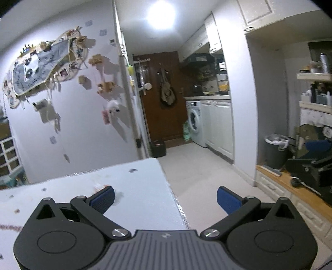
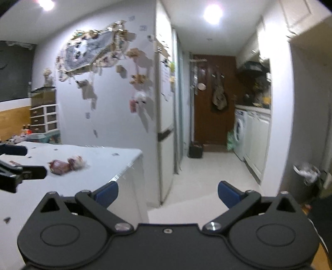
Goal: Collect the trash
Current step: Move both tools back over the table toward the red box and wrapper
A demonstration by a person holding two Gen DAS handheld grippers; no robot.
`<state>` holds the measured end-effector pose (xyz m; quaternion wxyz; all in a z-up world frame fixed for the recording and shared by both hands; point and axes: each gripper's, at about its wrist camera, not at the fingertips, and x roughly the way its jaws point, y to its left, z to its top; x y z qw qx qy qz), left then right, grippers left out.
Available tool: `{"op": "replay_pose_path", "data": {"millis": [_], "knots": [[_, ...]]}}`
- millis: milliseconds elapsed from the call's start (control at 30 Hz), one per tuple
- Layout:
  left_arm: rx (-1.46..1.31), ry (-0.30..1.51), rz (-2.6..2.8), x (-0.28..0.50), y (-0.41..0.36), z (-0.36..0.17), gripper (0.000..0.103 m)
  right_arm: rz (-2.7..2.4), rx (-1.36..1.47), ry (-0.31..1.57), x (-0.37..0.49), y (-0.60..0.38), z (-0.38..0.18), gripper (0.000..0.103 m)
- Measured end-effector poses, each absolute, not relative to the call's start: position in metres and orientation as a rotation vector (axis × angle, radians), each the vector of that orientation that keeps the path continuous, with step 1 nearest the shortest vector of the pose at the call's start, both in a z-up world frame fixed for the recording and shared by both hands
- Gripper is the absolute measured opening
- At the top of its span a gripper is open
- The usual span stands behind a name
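Trash on white table

Glaring ceiling light blows out white; dim bluish room, fisheye-bent edges, right view motion-blurred.

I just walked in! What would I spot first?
Probably the crumpled reddish-pink wrapper trash lying on the white table, left of the open right gripper. Then the big collage of photos and cloth on the left wall, and the grey lined bin far right.

Gaping hand-held gripper above table
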<state>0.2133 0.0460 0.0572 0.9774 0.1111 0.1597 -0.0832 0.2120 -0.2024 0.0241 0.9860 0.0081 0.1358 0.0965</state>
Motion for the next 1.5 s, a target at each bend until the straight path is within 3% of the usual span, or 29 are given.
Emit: {"op": "replay_pose_path", "data": {"millis": [400,733,1233,1500], "knots": [[0.189,0.349,-0.057,0.298,0.116,0.069,0.103,0.338,0.013,0.236,0.289,-0.12,0.06,0.103],[0.103,0.426,0.098,0.381,0.186,0.041,0.103,0.402,0.006,0.229,0.35,-0.072,0.074,0.103],[0.02,0.5,0.231,0.45,0.278,-0.007,0.103,0.511,0.039,0.397,0.418,-0.003,0.05,0.103],[0.128,0.529,0.207,0.466,0.284,-0.024,0.103,0.522,0.003,0.446,0.431,0.032,0.031,0.103]]}}
